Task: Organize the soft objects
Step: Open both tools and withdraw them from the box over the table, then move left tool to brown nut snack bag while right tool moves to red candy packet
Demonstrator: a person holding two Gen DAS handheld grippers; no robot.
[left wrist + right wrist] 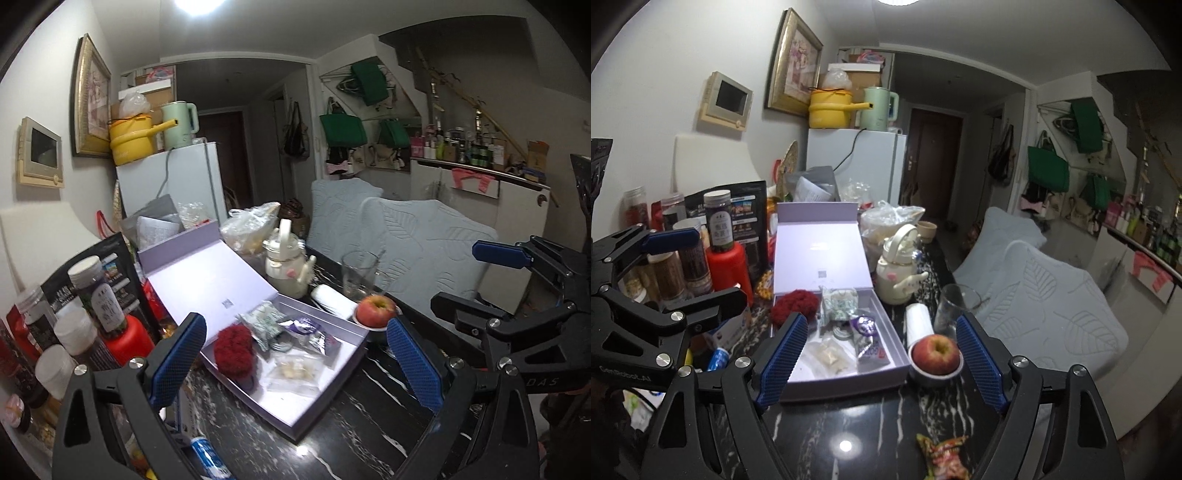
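An open lilac box (295,424) (842,386) lies on the black marble table. A red knitted scrunchie (233,349) (792,306) sits in its left part. Beside the scrunchie are a green-white packet (264,321) (840,301), a purple sachet (314,332) (866,339) and a clear bag (295,373) (827,356). A red-green snack wrapper (942,454) lies on the table in front of the box. My left gripper (295,354) (694,269) hovers open and empty before the box. My right gripper (882,354) (484,280) is also open and empty, to the right.
An apple (376,310) (936,350) in a small bowl, a glass (360,273) (955,306), a white roll (332,299) and a cream kettle-shaped bottle (286,266) stand right of the box. Jars and a red bottle (127,341) (729,267) crowd the left. Pale cushions (424,243) lie beyond the table.
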